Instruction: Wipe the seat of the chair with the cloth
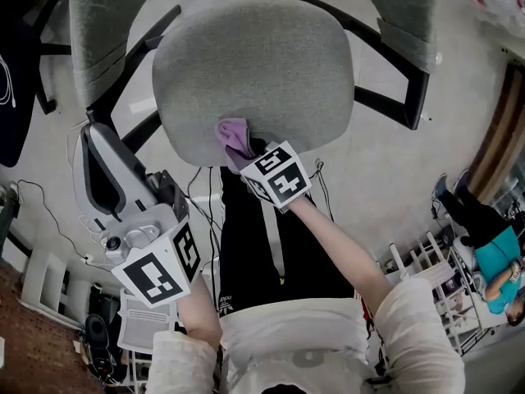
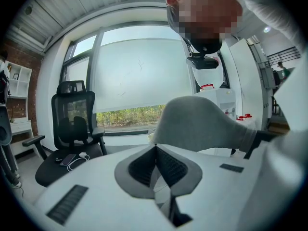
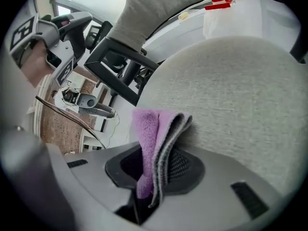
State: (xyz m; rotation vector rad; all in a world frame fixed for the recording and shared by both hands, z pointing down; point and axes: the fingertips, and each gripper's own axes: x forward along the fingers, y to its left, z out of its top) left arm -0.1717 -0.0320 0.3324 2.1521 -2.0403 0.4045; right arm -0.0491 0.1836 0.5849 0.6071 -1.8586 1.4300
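Observation:
The grey fabric chair seat (image 1: 254,64) fills the upper middle of the head view. A purple cloth (image 1: 235,136) lies folded against the seat's near edge, and my right gripper (image 1: 243,156) is shut on it. In the right gripper view the cloth (image 3: 155,134) stands up between the jaws and touches the seat (image 3: 236,100). My left gripper (image 1: 92,142) hangs off to the left of the seat, away from it. Its fingers (image 2: 166,165) meet with nothing between them, and grey chair upholstery (image 2: 202,124) shows beyond them.
Black armrest frames (image 1: 390,72) flank the seat. Cables (image 1: 49,212) trail on the floor at the left. A white wire rack (image 1: 426,261) and another person (image 1: 492,257) are at the right. A black office chair (image 2: 72,124) stands by the window.

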